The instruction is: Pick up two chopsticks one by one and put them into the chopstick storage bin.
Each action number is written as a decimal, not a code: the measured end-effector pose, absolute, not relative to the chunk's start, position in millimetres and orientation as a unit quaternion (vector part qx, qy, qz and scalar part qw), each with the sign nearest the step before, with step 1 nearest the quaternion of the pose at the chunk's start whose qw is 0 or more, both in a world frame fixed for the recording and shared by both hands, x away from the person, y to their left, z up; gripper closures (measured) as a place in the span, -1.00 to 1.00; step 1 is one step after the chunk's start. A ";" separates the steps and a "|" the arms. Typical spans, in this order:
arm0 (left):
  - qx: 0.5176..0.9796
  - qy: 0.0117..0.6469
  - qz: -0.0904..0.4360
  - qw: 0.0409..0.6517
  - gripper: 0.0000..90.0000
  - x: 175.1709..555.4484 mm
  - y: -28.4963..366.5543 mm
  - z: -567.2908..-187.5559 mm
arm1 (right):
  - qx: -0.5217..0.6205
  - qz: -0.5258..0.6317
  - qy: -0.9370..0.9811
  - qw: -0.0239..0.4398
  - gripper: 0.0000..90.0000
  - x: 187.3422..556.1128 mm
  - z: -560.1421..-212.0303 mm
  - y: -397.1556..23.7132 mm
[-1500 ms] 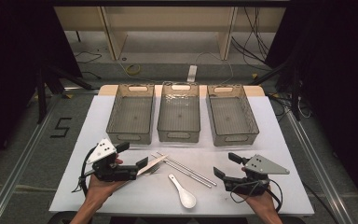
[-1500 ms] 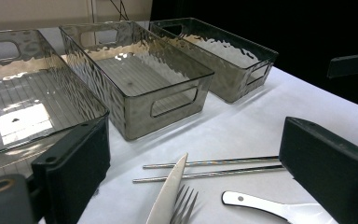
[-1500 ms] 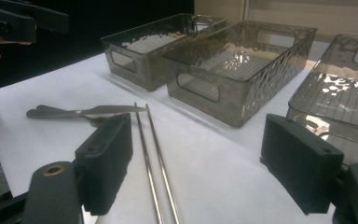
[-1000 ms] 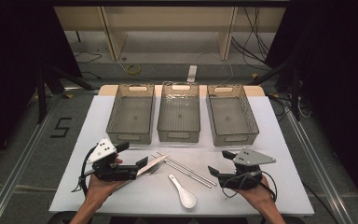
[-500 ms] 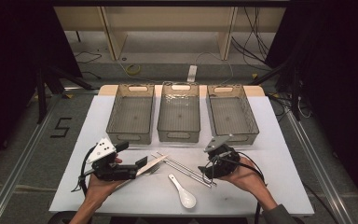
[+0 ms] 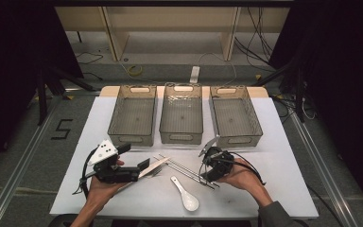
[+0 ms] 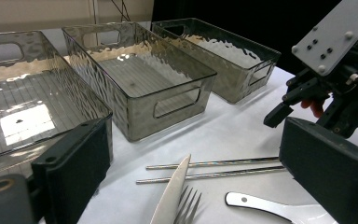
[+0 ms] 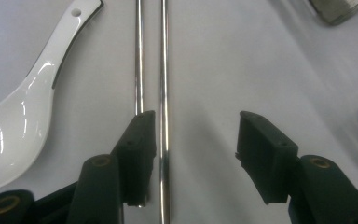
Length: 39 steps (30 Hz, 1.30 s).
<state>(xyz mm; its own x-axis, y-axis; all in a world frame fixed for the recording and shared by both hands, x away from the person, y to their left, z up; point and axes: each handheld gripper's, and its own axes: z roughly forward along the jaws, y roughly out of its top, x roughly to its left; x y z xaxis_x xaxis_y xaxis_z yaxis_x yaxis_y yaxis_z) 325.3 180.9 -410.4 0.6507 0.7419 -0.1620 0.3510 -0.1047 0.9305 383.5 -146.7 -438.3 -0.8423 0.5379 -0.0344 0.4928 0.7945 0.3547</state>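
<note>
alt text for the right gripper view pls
The right tool hangs open just above two metal chopsticks lying side by side on a white table: one passes between its jaws, one under a jaw. A white spoon lies beside them.

Black right gripper (image 6: 207, 166), grey triangular plate, trailing cable, grey sleeve (image 6: 276, 216)

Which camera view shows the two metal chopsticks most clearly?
The right gripper view: the chopsticks lie close below the camera, one beside a jaw, one between the jaws. The high view shows them small, near the right gripper. The left gripper view shows them lying flat, partly hidden.
</note>
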 end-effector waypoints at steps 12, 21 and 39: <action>0.722 0.377 0.178 0.552 -0.82 325.2 180.8 -410.2 | 0.256 0.143 0.955 0.045 0.30 388.4 -450.7 -139.5; 0.723 0.376 0.180 0.551 -0.82 325.1 180.3 -410.1 | 0.248 0.126 0.960 0.035 0.52 389.3 -455.7 -136.0; 0.726 0.374 0.180 0.549 -0.82 324.9 179.8 -409.8 | 0.248 0.094 0.964 0.036 0.89 390.9 -456.7 -127.1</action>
